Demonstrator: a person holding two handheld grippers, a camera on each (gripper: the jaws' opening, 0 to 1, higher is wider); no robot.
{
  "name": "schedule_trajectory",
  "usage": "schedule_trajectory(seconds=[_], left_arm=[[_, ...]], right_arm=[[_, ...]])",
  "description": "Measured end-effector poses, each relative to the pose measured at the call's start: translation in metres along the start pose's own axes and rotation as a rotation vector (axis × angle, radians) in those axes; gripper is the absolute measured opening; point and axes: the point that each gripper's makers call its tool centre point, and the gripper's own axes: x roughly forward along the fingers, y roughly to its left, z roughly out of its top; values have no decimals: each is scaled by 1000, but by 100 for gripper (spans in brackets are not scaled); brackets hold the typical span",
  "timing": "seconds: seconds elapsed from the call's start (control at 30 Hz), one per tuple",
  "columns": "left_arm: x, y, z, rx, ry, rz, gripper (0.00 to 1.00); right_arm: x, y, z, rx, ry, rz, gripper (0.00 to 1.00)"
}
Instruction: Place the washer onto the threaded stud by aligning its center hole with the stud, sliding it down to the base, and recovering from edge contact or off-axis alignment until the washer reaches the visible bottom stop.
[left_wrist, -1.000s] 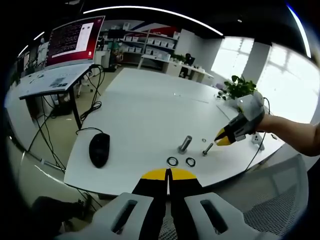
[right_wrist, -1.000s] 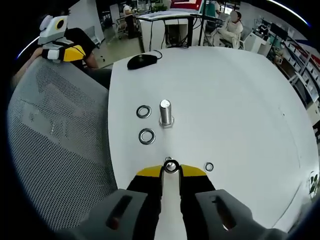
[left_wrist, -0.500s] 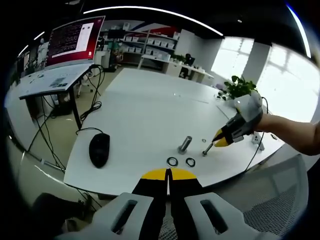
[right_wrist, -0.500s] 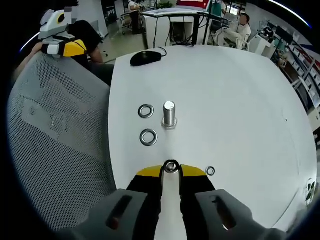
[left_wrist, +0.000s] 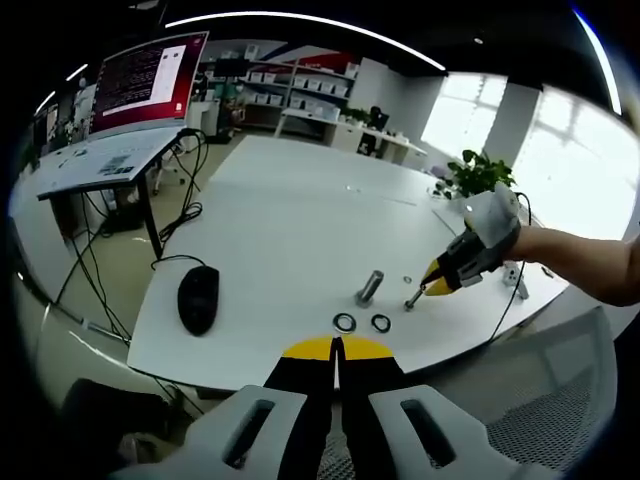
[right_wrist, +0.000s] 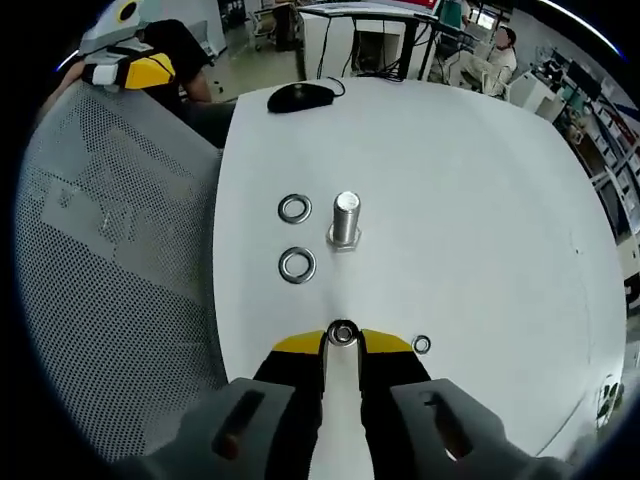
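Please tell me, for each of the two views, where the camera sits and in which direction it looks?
Left gripper view: off the table's near edge, facing across the table; the left gripper shut; the right gripper and forearm enter from the right.
Right gripper view: above the table, looking down; the right gripper pinches a washer.
Shared: the threaded stud, two loose washers, the mouse.
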Motion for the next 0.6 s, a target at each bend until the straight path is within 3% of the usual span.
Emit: schedule_trajectory(seconds=[0.6], left_arm=[[0,1,0,-1,0,1,0]], right_arm=[[18,4,-8,-23,61,19,14]])
